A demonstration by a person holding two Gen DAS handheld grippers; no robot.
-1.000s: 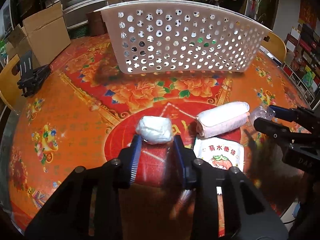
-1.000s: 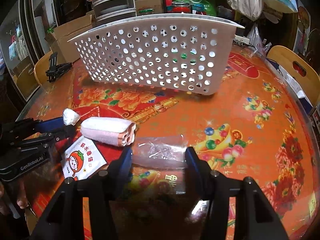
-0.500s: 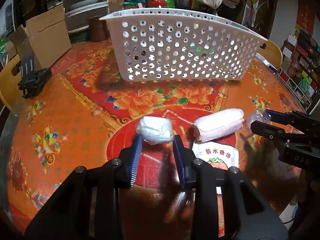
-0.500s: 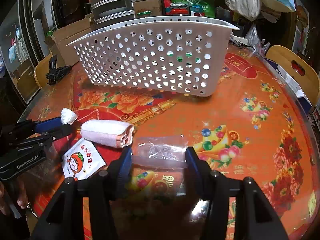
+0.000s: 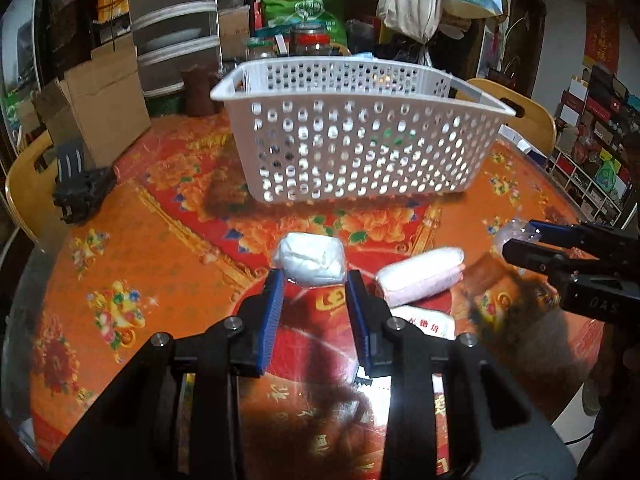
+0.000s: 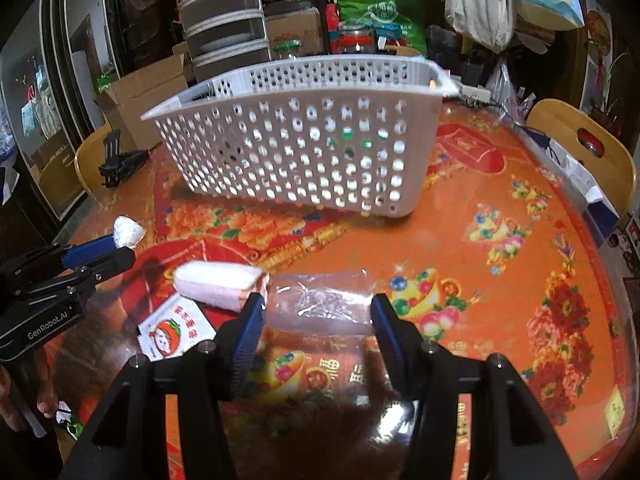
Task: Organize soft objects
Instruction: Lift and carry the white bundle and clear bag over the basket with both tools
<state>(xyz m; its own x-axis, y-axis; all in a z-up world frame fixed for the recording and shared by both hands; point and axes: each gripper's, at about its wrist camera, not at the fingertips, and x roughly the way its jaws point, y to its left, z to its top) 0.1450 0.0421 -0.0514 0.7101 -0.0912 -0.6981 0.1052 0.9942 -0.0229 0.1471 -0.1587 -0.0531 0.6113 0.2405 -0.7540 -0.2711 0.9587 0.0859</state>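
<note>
At the centre of the left wrist view, the left gripper (image 5: 314,280) has its blue-padded fingers (image 5: 275,300) pressed against either side of a white plastic-wrapped soft bundle (image 5: 311,258), which sits between the tips. Just right of it lies a rolled white and pink towel (image 5: 420,276) on the round table with the orange and red flowered cloth (image 5: 140,240), and a white sachet printed with a tomato face (image 6: 174,328) lies touching the towel's lower edge (only its top corner shows in the left view). In the upper middle of both frames stands a white perforated plastic basket (image 5: 360,152), well apart from the bundle; something green shows through its holes, too small to identify.

In the lower centre of the right wrist view, the right gripper (image 6: 318,308) stands wide, its two fingers closed against the ends of a clear crinkled plastic bag (image 6: 320,296). At the left edge of each frame, a black folded clamp stand (image 5: 78,188) rests by a yellow wooden chair back (image 5: 24,184).
</note>
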